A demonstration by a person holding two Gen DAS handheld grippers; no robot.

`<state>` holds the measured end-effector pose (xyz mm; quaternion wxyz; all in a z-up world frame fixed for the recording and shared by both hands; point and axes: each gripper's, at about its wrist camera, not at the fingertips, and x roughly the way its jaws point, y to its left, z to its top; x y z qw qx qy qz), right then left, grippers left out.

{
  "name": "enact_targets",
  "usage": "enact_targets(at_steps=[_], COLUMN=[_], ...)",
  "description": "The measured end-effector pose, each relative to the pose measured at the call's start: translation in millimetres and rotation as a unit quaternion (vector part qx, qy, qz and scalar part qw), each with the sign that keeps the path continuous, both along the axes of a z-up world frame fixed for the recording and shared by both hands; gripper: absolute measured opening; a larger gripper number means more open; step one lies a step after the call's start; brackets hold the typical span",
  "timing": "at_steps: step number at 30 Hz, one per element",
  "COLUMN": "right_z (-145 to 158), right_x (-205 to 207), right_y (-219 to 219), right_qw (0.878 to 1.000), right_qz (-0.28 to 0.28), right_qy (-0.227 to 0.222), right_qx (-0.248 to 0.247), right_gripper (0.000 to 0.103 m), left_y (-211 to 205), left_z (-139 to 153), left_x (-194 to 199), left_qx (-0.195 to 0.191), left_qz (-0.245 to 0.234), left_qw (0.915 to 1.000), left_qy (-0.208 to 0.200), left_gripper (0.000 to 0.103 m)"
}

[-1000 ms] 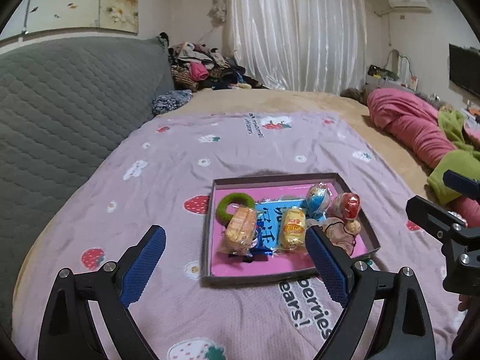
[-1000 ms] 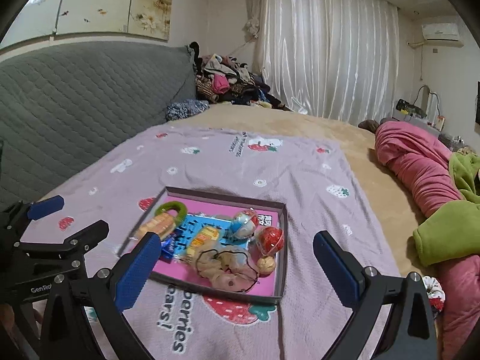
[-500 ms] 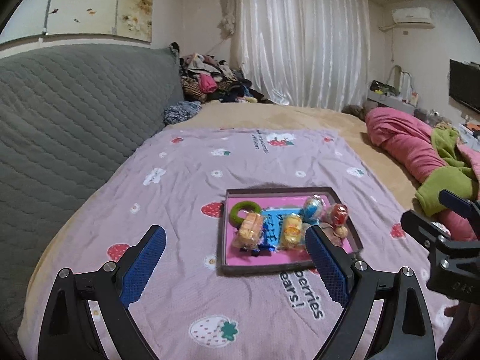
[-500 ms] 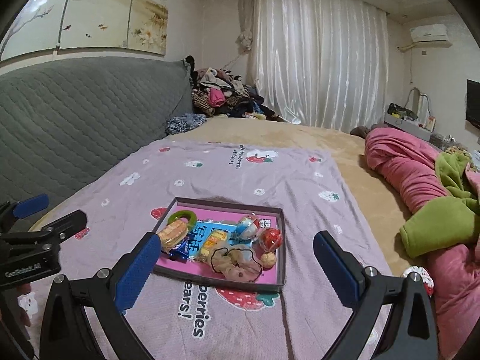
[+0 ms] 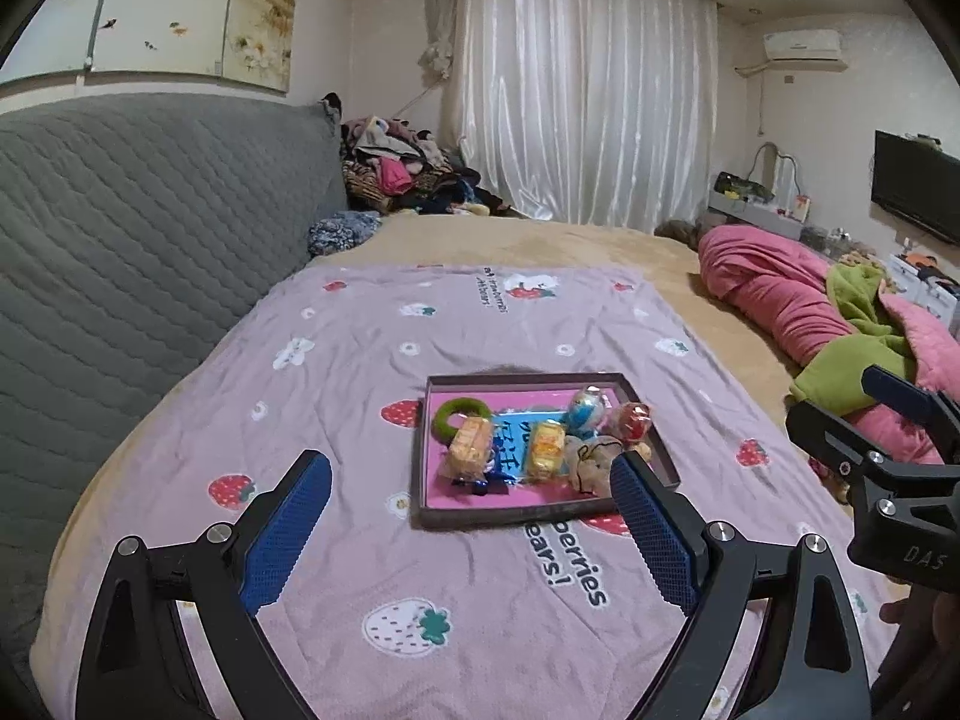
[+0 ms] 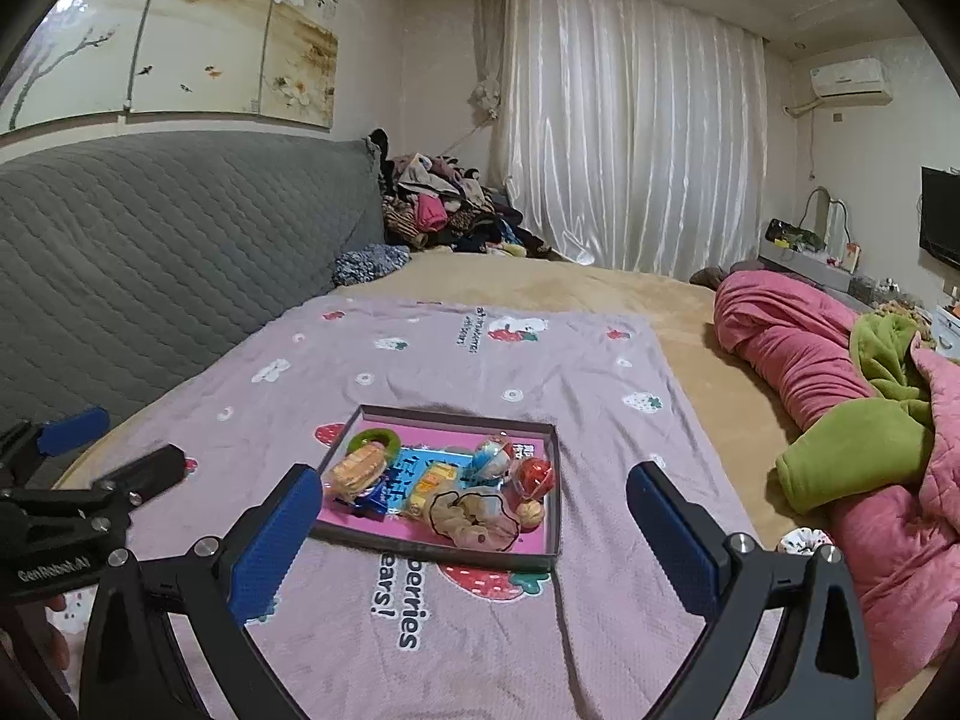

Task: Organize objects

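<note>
The left claw (image 5: pixel 471 531) hangs above the near part of the bed with its blue-padded fingers (image 5: pixel 287 534) spread wide and nothing between them. The right claw (image 6: pixel 474 534) hangs just beside it, equally wide and empty.

Ahead of both, the shallow tray (image 5: pixel 420 480) with a pink floor sits on the lilac strawberry-print blanket (image 5: pixel 360 372), near that blanket's front edge. Inside the tray, a green ring (image 5: pixel 454 417) lies in the far left corner, with a wrapped orange snack (image 5: pixel 470 450) just in front of it. A blue packet (image 5: pixel 510 450) lies flat in the middle, and a yellow wrapped snack (image 5: pixel 545 450) rests on it. Toward the tray's right side stand a blue-and-white egg toy (image 5: pixel 585 411) and a red egg toy (image 5: pixel 630 420). A beige hair scrunchie (image 6: pixel 474 516) sits at the near right corner.

Pink and green bedding (image 6: pixel 840 420) is heaped along the bed's right edge, well apart from the tray.
</note>
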<state>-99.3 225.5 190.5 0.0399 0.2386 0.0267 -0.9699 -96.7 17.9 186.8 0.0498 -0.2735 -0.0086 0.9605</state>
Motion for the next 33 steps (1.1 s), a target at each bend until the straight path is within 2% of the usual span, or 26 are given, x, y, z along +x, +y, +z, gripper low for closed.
enact_targets(at_steps=[4,15,20,24,33], right_z=[7.9,16.8,16.5,16.2,9.1], right_x=[13.9,41.1,48.7,56.1,74.5], right_y=[-5.0,-6.4,-8.3,-9.4,-4.0], right_qw=[1.0,1.0,1.0,1.0,1.0], right_qz=[0.004,0.01,0.01,0.012,0.006], right_qy=[0.01,0.018,0.015,0.015,0.014], right_qx=[0.006,0.004,0.007,0.01,0.009], right_gripper=[0.102,0.102,0.102,0.102,0.103], left_y=[2.2,-6.9,-14.5,-21.9,-23.8], left_z=[2.3,16.3,11.9,9.3,-0.1], left_x=[10.6,44.3,48.8,57.3,65.9], left_qx=[-0.013,-0.004,0.005,0.02,0.011], left_qz=[0.011,0.021,0.025,0.028,0.043], left_qw=[0.9998,0.9995,0.9996,0.9992,0.999], left_qy=[-0.001,0.021,0.009,0.018,0.01], left_gripper=[0.094,0.094,0.095,0.095,0.095])
